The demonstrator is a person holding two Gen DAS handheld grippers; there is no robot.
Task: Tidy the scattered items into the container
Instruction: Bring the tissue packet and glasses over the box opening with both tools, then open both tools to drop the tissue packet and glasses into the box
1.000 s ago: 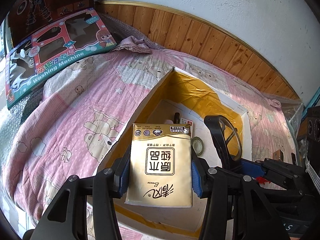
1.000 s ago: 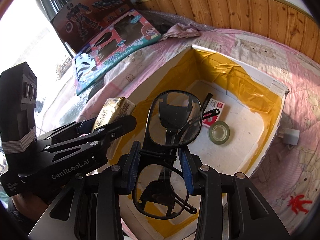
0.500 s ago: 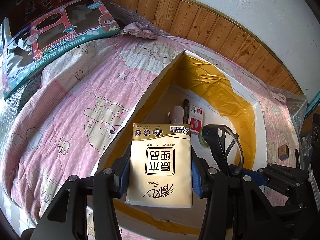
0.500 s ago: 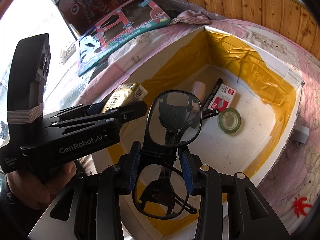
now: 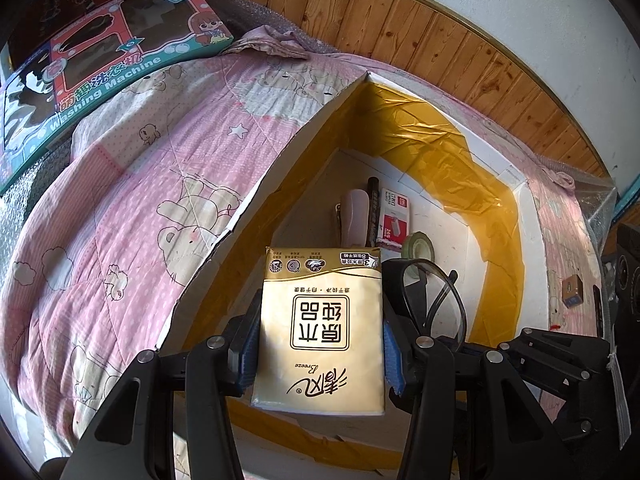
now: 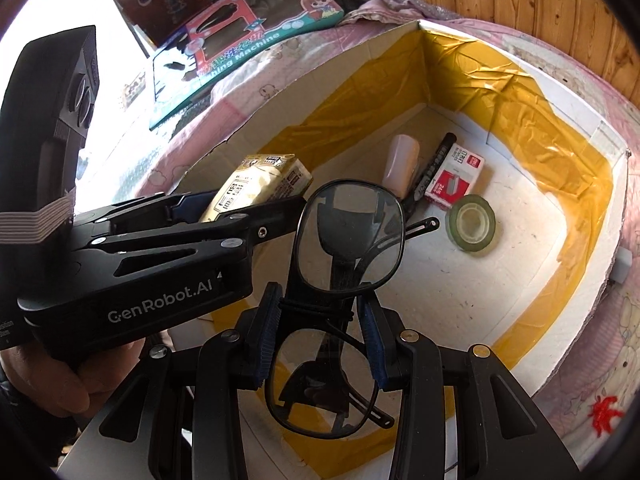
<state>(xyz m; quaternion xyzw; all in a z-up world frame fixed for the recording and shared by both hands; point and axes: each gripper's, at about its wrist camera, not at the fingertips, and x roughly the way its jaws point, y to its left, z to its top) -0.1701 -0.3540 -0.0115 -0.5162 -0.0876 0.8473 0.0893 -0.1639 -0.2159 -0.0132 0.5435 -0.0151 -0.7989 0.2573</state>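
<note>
Left gripper (image 5: 320, 344) clamps tissue pack (image 5: 320, 332), right gripper (image 6: 320, 334) clamps glasses (image 6: 340, 276); both held over the box (image 6: 576, 304), apparently for release inside.

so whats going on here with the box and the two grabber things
A person is tidying loose items into a white box lined with yellow tape, on a pink quilt. The left gripper holds a gold tissue pack over the box; the right gripper holds black-framed glasses by the bridge beside it. Neither is released yet. Already inside lie a tape roll, a staples box, a black marker and a pale pink item.
</note>
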